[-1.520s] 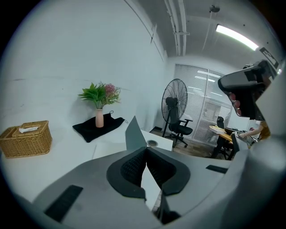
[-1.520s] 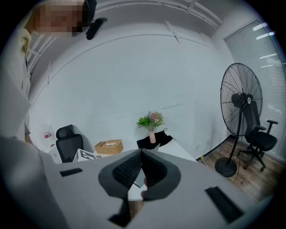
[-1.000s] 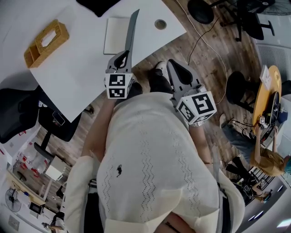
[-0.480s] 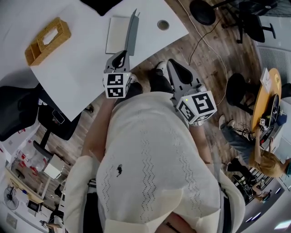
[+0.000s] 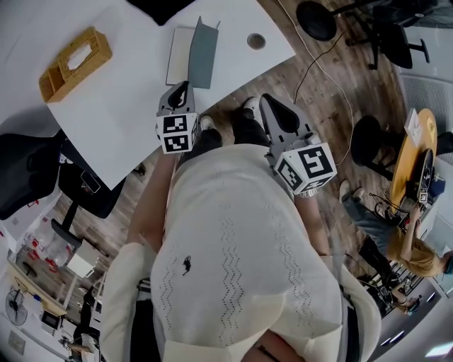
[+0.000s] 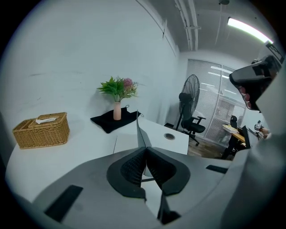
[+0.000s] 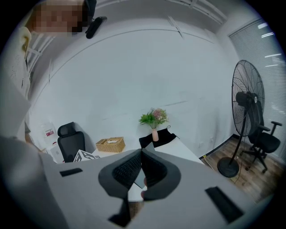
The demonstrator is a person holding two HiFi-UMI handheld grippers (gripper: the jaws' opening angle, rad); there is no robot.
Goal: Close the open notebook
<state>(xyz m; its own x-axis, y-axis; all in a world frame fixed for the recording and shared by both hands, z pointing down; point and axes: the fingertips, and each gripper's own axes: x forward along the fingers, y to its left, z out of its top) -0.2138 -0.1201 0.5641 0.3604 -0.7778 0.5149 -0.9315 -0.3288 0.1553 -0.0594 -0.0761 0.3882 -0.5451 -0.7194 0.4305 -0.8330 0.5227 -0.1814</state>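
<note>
Head view, Jo: the notebook (image 5: 180, 56) lies at twelve o'clock in frame, near the edge of the white table (image 5: 120, 106). Its pale page is flat, and its grey cover (image 5: 204, 53) is raised and leaning over that page.

Copy, Kim. At six o'clock from it sits the left gripper (image 5: 184, 88). The left gripper view has its jaws pressed together, with the cover's edge rising right beyond the tips. Contact? Can't call it.

And the right gripper (image 5: 270, 102), Jo?

Four o'clock from the notebook, off the table, over the wooden floor (image 5: 311, 78). The right gripper view shows its jaws closed too, on nothing.

Round the table: a wicker basket (image 5: 73, 62) at nine o'clock from the notebook and a round cable port (image 5: 256, 41) at two. A black cloth (image 5: 152, 7) at eleven carries a pink vase (image 6: 117, 111) of flowers.
</note>
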